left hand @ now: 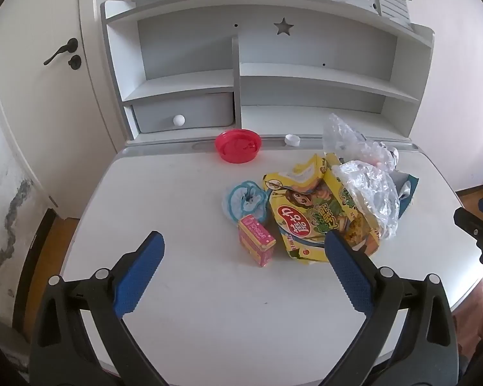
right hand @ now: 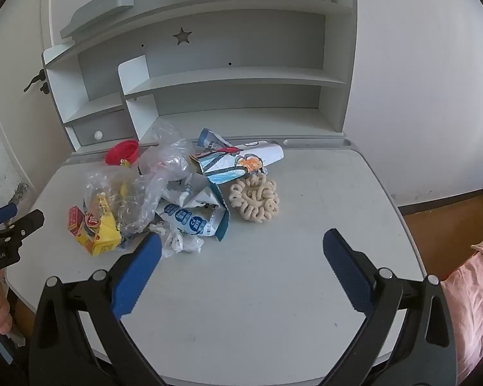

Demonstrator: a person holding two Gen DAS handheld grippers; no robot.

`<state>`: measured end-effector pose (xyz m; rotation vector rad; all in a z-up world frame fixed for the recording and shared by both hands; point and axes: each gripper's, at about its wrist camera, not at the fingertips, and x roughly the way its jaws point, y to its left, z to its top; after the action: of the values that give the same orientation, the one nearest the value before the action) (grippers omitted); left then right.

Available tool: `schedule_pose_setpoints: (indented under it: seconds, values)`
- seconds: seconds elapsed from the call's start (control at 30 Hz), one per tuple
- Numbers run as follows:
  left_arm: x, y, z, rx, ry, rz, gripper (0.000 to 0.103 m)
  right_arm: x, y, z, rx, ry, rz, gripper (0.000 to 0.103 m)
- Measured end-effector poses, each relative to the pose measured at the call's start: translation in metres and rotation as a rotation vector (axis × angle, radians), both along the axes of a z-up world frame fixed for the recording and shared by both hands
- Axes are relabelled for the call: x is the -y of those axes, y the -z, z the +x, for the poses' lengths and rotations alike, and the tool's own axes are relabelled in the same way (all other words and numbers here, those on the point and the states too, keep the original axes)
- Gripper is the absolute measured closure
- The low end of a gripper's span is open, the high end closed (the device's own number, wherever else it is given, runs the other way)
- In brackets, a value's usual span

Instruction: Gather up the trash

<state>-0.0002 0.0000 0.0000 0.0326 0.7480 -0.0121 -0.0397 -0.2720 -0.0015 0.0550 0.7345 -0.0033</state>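
From the left wrist, the left gripper (left hand: 244, 241) hangs released with nothing between its blue pads, and the trash pile sits at about one o'clock on the white desk (left hand: 177, 199): a yellow snack bag (left hand: 309, 222), a pink box (left hand: 257, 240) just beside it, crumpled clear plastic (left hand: 367, 189), with a red lid (left hand: 238, 145) at twelve. From the right wrist, the right gripper (right hand: 241, 241) is likewise spread wide and empty, the pile lying at ten to twelve o'clock, a beige coiled hair tie (right hand: 254, 197) at its right edge.

You get soft, even daylight with faint shadows; both views stay sharp. Expect strong fisheye bending and black vignette corners at 1, 5, 7 and 11 o'clock.
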Motion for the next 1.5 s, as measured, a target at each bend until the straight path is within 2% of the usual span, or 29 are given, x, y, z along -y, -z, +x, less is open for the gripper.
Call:
schedule_pose_setpoints:
  seconds: [1.5]
  values:
    - [0.0,-0.0022,-0.002,0.003,-0.008,0.009,0.006,-0.0001,-0.0043,-0.0043,0.017,-0.009,0.001,0.006]
